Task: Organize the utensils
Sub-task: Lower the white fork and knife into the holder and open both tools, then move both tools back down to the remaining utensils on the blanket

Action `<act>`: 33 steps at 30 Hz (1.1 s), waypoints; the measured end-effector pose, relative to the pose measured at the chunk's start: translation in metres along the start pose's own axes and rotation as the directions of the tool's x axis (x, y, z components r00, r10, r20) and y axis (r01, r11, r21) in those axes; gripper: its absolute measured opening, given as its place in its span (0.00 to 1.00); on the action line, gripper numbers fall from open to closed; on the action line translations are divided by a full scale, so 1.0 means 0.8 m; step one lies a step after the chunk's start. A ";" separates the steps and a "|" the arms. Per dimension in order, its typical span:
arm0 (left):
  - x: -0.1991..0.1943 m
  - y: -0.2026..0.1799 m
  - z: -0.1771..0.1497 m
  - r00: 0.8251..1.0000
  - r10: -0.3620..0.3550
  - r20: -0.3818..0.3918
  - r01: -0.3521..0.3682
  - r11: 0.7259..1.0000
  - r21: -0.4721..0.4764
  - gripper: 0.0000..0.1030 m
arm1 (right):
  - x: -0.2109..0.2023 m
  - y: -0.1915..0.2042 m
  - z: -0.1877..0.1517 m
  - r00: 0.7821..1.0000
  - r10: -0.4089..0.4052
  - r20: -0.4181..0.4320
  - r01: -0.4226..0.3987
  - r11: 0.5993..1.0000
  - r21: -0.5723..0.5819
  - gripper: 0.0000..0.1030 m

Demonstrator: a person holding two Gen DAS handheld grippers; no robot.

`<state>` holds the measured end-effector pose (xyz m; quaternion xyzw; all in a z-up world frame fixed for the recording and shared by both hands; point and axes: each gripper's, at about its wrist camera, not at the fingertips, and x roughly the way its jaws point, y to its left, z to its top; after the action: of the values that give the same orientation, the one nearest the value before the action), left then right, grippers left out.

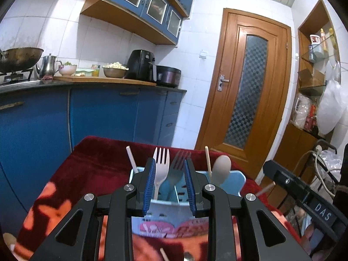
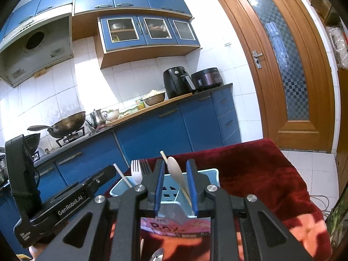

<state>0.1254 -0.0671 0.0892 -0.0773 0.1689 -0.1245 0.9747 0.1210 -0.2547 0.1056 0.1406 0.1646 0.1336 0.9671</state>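
Pale-blue plastic caddy (image 1: pixel 236 181) sits lower centre of both views, on red floral cloth (image 1: pixel 91 165). Already standing in it: white fork (image 1: pixel 161 163), grey fork (image 1: pixel 177 167), beige spoon (image 1: pixel 220 168), 2 chopsticks (image 1: pixel 131 159).

L gripper (image 1: pixel 169 187): fingers spread, nothing between pads; forks seen thru the gap but not touched. R gripper (image 2: pixel 176 187): also spread wide, spoon + chopstick framed in gap, no contact as far as I can tell.

Loose items at bottom edge of L view: stick end (image 1: pixel 163 254), metal bit (image 1: pixel 188 256), prob. a spoon bowl; too cropped to be sure.

Handling (judgement): plastic pcs v. light, stiff, slick; pinch mid-handle, flat faces to the pads. Chopsticks thin, round, apt to roll or swivel; grip nr centre. Caddy is light w/ tall contents, may tip if nudged.
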 end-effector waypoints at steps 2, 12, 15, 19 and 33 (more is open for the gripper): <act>-0.010 -0.002 -0.003 1.000 -0.003 -0.015 0.003 1.000 0.010 0.26 | -0.009 0.003 0.000 1.000 0.002 -0.005 -0.002 1.000 0.004 0.23; -0.056 -0.001 -0.018 0.997 -0.005 -0.071 0.007 1.000 0.024 0.26 | -0.049 0.014 -0.018 0.998 -0.012 -0.058 0.012 1.000 0.012 0.23; -0.067 0.000 -0.024 0.995 -0.007 -0.095 0.010 1.000 0.029 0.26 | -0.059 0.014 -0.028 0.996 -0.020 -0.085 0.022 0.999 0.024 0.23; -0.077 0.002 -0.033 0.991 -0.003 -0.133 0.006 1.000 0.023 0.26 | -0.069 0.012 -0.039 0.993 -0.028 -0.116 0.033 0.999 0.043 0.23; -0.080 0.018 -0.078 0.952 0.018 -0.307 -0.018 1.000 0.003 0.26 | -0.096 -0.006 -0.091 0.967 -0.073 -0.243 0.094 0.993 0.077 0.25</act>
<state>0.0487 -0.0432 0.0484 -0.0552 0.3189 -0.1259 0.9378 0.0264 -0.2659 0.0597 0.1590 0.2918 0.1015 0.9377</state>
